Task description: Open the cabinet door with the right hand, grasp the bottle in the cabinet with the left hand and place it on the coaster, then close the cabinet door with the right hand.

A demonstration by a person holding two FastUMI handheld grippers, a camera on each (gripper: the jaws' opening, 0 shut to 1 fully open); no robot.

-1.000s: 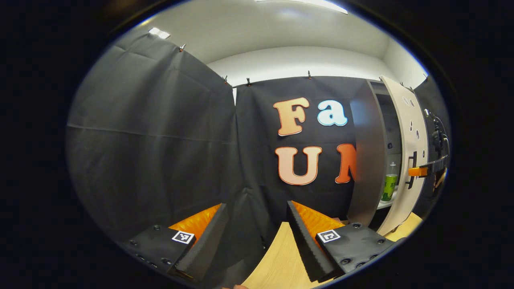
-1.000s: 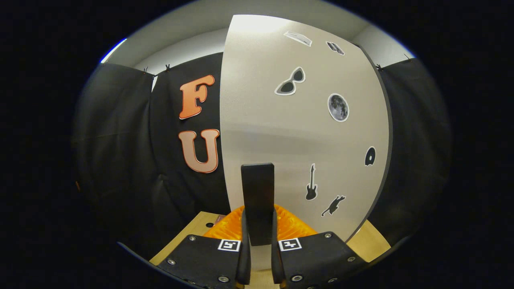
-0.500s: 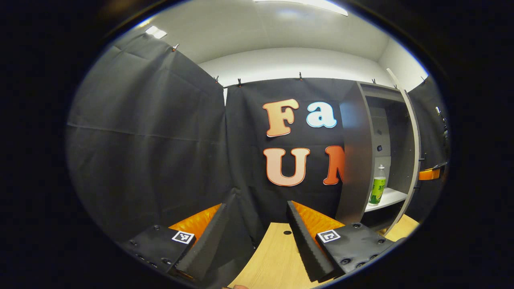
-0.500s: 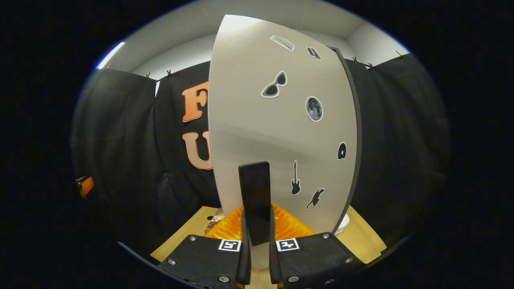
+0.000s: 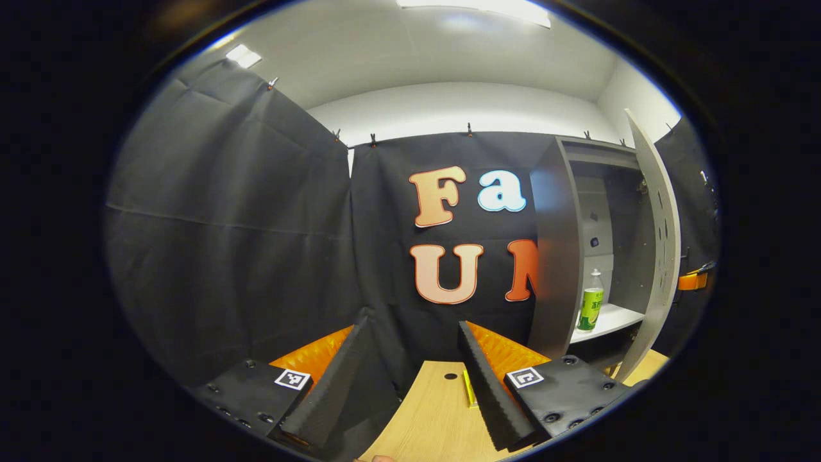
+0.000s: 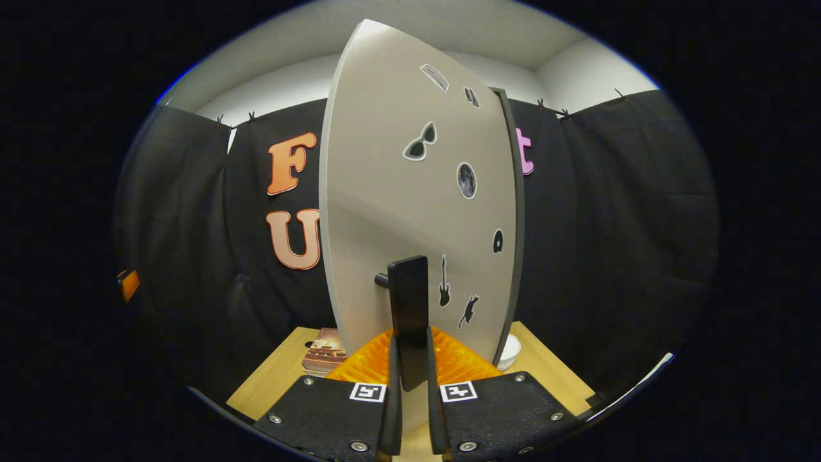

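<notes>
The right gripper (image 6: 411,410) is clamped on the door handle (image 6: 408,314), the cabinet door (image 6: 397,212) swung wide. The left gripper (image 5: 410,378) hangs agape and empty over the desk (image 5: 436,417). The bottle (image 5: 589,307) stands upright on the cabinet shelf (image 5: 612,318), seemingly near its left edge.

A pale wooden bench (image 5: 436,417) runs up to the black cloth wall (image 5: 237,224), with a small dark hole (image 5: 451,376) in its top and a thin yellow-green strip (image 5: 467,389) lying just beside that hole. In the right gripper view a brown book (image 6: 324,350) lies flat on the bench near its left edge, and a small white dish (image 6: 510,351) sits toward the right. Overhead, the white ceiling (image 5: 417,45) carries a bright light panel (image 5: 474,5), and small clips (image 5: 469,129) pin the cloth along its top edge.
</notes>
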